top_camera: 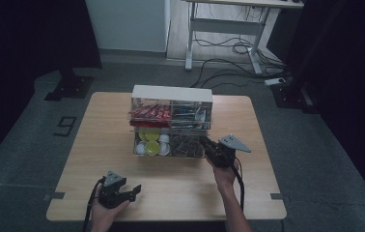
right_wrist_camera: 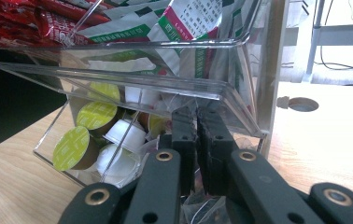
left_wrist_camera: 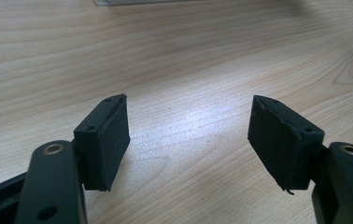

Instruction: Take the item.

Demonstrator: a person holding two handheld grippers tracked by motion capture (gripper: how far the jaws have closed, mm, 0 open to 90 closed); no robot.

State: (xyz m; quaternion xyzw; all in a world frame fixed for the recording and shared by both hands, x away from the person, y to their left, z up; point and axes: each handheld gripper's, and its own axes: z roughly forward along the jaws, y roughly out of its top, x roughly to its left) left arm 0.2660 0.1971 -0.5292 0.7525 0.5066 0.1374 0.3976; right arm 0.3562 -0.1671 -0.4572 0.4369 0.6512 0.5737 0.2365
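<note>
Chinese characters are printed on a green-and-white sachet (right_wrist_camera: pixel 198 23), too small to be read. The clear acrylic organizer (top_camera: pixel 171 126) stands mid-table, holding red packets (top_camera: pixel 150 113) and green-lidded capsules (right_wrist_camera: pixel 72 148). The right gripper (right_wrist_camera: pixel 197 122) is pressed together inside its lower right compartment; whether anything is clamped cannot be told. The left gripper (left_wrist_camera: pixel 188 126) is held apart over bare table (left_wrist_camera: pixel 174 56).

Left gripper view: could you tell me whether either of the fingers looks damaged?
Yes: the pad on the right-hand finger looks frayed, with a ragged edge and a loose shred hanging at its lower corner. The other finger's pad looks intact.
</note>
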